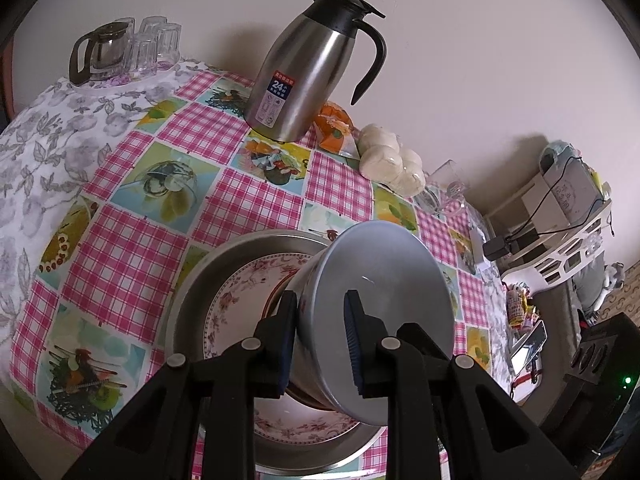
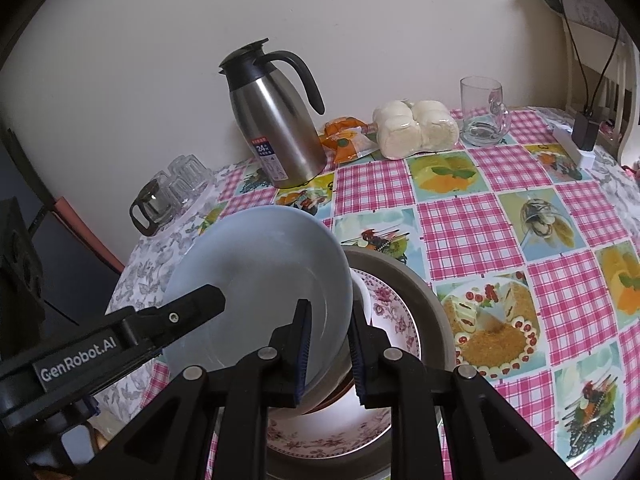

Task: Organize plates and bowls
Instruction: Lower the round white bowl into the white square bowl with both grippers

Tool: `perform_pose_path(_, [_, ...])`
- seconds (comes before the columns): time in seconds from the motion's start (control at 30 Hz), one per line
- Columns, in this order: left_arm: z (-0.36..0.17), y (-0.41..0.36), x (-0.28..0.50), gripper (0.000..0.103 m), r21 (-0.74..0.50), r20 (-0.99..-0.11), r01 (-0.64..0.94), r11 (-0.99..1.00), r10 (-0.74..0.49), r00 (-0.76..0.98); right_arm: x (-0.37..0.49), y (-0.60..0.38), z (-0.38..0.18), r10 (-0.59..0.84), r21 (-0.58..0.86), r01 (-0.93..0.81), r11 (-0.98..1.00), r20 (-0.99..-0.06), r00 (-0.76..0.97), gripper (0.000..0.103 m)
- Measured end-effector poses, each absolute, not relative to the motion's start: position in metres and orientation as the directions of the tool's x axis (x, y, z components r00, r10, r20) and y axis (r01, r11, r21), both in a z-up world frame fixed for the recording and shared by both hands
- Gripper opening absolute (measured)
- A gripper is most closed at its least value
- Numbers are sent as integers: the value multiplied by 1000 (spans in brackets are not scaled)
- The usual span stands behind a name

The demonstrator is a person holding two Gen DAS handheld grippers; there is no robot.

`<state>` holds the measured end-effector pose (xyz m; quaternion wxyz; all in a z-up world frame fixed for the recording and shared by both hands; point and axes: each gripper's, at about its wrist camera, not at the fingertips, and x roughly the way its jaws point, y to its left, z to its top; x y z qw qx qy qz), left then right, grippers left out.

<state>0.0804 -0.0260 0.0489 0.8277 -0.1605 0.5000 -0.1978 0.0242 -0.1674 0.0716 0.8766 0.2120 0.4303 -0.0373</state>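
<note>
While both grippers share one pale blue bowl (image 1: 384, 312), the step in hand looks like setting it into the stack of dishes.

In the left wrist view, the upper left of the frame shows a glass pot (image 1: 100, 54) and tumblers (image 1: 154, 42) on the bench (image 1: 132, 248), which wears a pink checked cloth. A steel jug (image 1: 308, 72) stands at upper centre, with an orange packet (image 1: 334, 130) and bagged buns (image 1: 390, 158) just to its right. At lower centre a metal basin (image 1: 192, 288) holds a floral plate (image 1: 232, 300). The bowl is tilted on edge above the plate. The left gripper (image 1: 320, 344) has its fingers (image 1: 286, 344) closed on the bowl's wall, one outside, one inside against the hollow.

In the right wrist view, the left gripper's body enters from the lower left and reaches into the bowl. The bowl fills the centre left of the frame, its hollow facing the camera. The right gripper (image 2: 328, 354) sits at lower centre, its fingers (image 2: 302, 352) astride the bowl's right rim, one inside and one outside; whether they press the rim I cannot tell. A glass mug (image 2: 482, 112) stands at upper right.

Next, I judge, the bowl must be levelled and lowered onto the plate, then both grips released gently, since glazed ware may slip or knock.
</note>
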Motion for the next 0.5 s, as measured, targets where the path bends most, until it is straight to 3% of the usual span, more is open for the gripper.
perform_pose_path(0.5, [55, -24, 78, 27, -442, -762, 165, 882, -466, 450, 21, -171, 78, 90, 323, 260, 910, -767, 636, 21])
